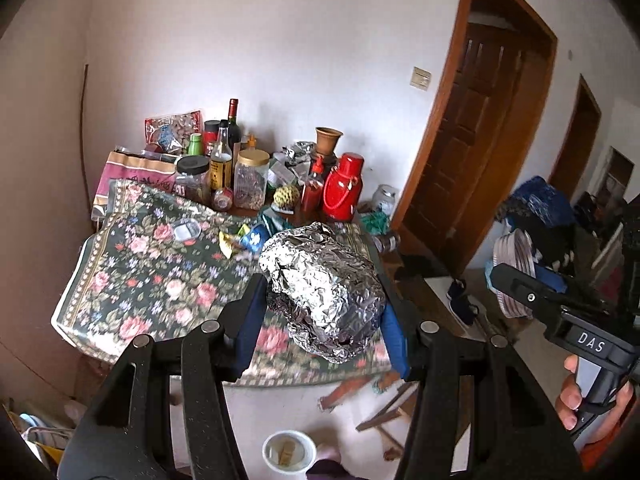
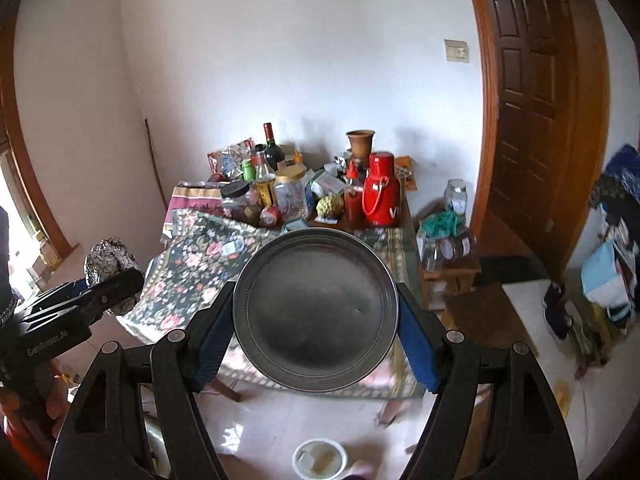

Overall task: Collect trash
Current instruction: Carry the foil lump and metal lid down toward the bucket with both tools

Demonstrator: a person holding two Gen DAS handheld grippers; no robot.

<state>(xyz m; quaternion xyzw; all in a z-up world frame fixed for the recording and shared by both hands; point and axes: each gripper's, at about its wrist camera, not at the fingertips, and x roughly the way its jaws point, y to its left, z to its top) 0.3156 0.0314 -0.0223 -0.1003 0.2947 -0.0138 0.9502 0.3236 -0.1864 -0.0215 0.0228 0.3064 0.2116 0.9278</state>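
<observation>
A crumpled aluminium foil ball [image 1: 320, 284] is clamped between the blue pads of my left gripper [image 1: 324, 308], above the near edge of the table. The foil ball [image 2: 108, 266] also shows at the left of the right wrist view. My right gripper [image 2: 316, 292] is shut on a round metal tin [image 2: 316, 308], whose flat face turns toward the camera. The same tin [image 1: 514, 272] appears edge-on at the right of the left wrist view, with a hand [image 1: 580, 396] on that gripper's handle. Loose yellow and blue wrappers [image 1: 240, 240] and a small foil cup [image 1: 187, 230] lie on the floral cloth [image 1: 140, 280].
Jars, bottles, a clay vase and a red thermos [image 1: 344, 188] crowd the back of the table. On the tiled floor below stands a white round container [image 1: 289, 456] with something tan inside. A wooden door [image 1: 480, 140] and a low wooden stand [image 2: 448, 268] are at the right.
</observation>
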